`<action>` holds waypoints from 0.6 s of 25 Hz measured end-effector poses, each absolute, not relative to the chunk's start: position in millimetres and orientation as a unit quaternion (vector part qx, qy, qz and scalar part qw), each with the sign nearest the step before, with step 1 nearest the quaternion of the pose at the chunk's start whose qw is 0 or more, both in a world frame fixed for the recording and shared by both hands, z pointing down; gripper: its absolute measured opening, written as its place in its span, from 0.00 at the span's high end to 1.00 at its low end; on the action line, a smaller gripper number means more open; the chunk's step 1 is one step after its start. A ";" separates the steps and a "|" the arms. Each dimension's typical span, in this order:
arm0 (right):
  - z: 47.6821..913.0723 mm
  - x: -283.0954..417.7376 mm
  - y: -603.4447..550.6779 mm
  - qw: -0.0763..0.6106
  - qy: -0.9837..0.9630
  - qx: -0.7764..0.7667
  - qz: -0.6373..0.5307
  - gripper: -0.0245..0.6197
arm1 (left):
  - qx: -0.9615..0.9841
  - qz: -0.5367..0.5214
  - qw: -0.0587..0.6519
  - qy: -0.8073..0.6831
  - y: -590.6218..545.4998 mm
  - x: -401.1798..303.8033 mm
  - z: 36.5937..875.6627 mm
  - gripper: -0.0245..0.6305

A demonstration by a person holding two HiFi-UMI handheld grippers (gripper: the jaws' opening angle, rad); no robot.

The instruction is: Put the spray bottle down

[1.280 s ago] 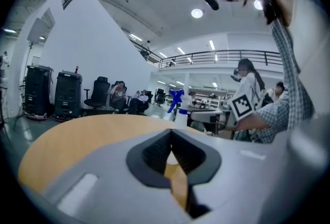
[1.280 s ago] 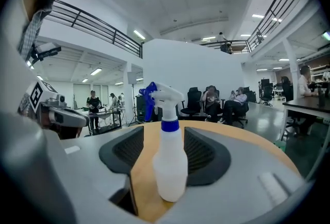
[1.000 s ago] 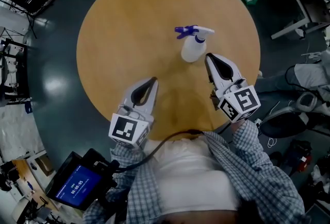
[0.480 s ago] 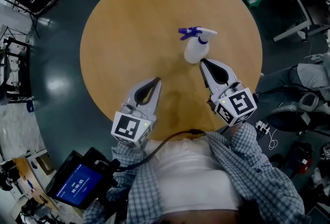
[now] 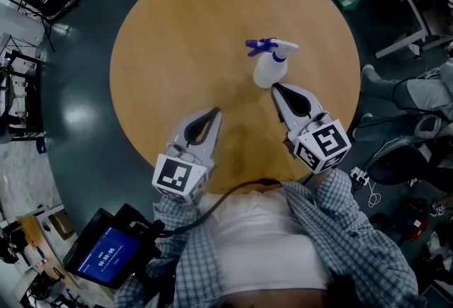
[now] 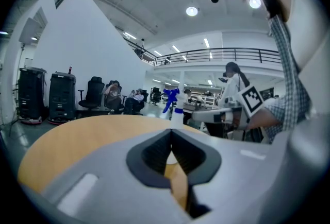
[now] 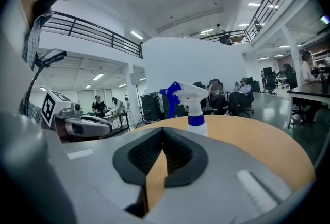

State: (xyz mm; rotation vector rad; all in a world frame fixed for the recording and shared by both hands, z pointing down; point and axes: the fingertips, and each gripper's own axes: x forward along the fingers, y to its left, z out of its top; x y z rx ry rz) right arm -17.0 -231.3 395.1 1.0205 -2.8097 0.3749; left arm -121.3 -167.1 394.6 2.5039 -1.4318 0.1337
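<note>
Right claw (image 5: pixel 276 87) has slid left, closed and empty, just near of the spray bottle (image 5: pixel 269 67) standing free on the counter (image 5: pixel 184 30), far right, apparently already set down; left claw (image 5: pixel 214 111) closed too, idle.

table (image 5: pixel 177 30), centre of frame: wood-look top, tan, smooth, matt with a faint sheen. spray bottle (image 5: pixel 269 71), upper right of centre: translucent white plastic body, slightly glossy; blue plastic trigger and collar. left gripper (image 5: pixel 214 111) and right gripper (image 5: pixel 275 86): light grey moulded plastic shells, smooth, matt; inner pads (image 7: pixel 178 155) black, finely ribbed, rubber-like. marker cube (image 5: pixel 324 145): flat black-and-white printed faces. floor (image 5: pixel 71 66), left edge: dark, glossy, mirrors ceiling lights. sleeve (image 5: pixel 357 229), lower right: checked woven cloth, matt. undershirt (image 5: pixel 262 243), bottom centre: plain white cloth, creased.
</note>
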 end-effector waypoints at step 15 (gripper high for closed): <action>399.1 -21.6 -230.1 0.069 -0.932 0.326 0.142 0.96 | 0.853 0.055 0.139 -0.499 -166.9 -123.4 394.3 0.96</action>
